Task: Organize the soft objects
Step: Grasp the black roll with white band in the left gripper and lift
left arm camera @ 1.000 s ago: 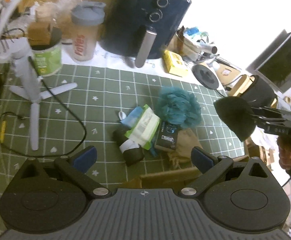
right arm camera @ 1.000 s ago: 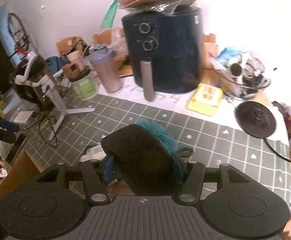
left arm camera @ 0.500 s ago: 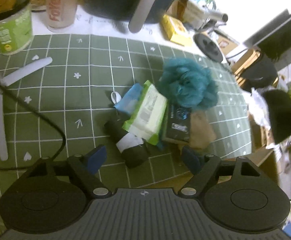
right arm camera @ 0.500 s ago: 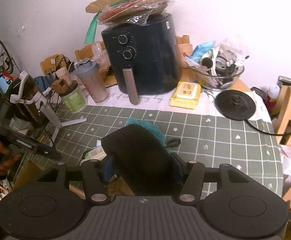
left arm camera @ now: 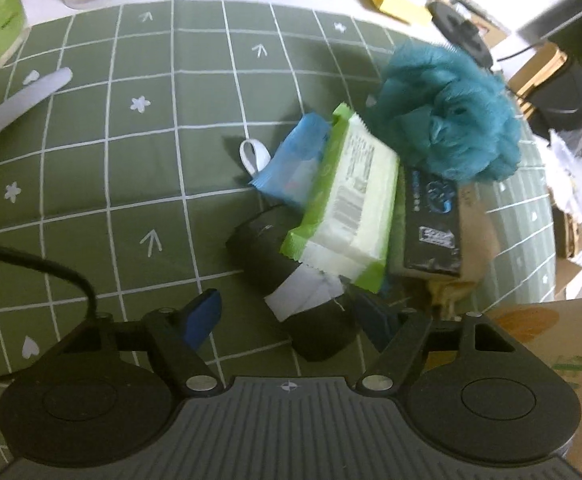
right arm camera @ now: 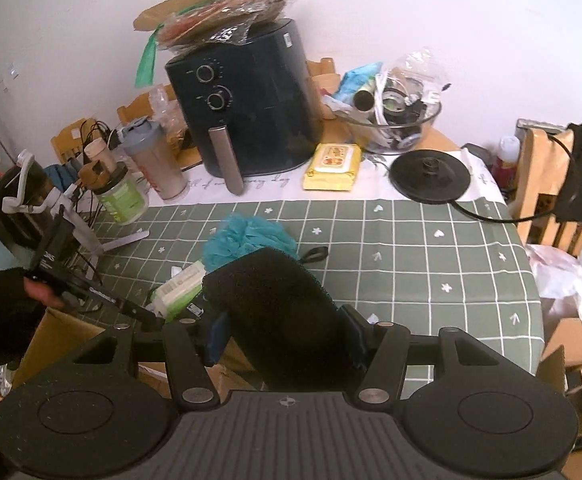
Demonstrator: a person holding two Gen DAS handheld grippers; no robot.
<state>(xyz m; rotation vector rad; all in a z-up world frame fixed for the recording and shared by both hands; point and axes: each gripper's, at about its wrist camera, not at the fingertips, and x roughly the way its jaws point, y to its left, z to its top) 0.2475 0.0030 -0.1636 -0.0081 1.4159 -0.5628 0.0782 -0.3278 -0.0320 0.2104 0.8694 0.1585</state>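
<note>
Two grippers: left gripper (left arm camera: 285,318) closing around a black fabric roll with white label (left arm camera: 291,280), not yet pinched; right gripper (right arm camera: 287,336) clamps a black spongy pad (right arm camera: 279,312).
Risk: the green-and-white wipes packet (left arm camera: 347,216) overlapping the roll's far end may drag along.
Surface: green grid-patterned counter (left arm camera: 131,160); cluttered room.
</note>
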